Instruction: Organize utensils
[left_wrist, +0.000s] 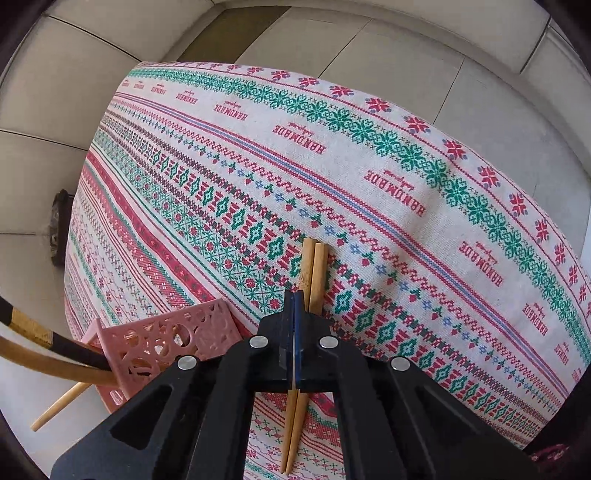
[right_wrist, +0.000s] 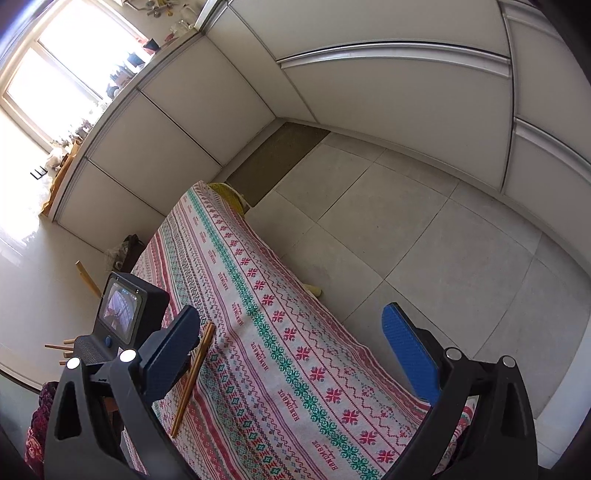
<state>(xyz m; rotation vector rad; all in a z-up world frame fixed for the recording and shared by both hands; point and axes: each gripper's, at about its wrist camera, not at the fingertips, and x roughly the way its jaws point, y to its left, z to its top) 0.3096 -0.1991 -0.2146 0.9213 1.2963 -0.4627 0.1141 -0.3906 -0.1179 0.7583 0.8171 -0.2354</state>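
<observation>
Patterned tablecloth (left_wrist: 369, 177) over table, pale tiled floor (right_wrist: 406, 229), white cabinets (right_wrist: 369, 92) — noted. Left gripper (left_wrist: 294, 314) clamped on chopsticks (left_wrist: 314, 273) beside pink holder (left_wrist: 166, 343). Right gripper (right_wrist: 295, 354) spread wide — empty.

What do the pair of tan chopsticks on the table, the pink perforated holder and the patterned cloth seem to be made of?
Pair of tan chopsticks: likely bamboo, matte, with lengthwise grain and a darker node mark.
Pink perforated holder: probably moulded plastic, smooth and slightly glossy, with cut-out circles.
Patterned cloth: woven fabric, perhaps cotton or linen, with a coarse weave and a printed cross-stitch-style pattern reading HANDMADE.
</observation>
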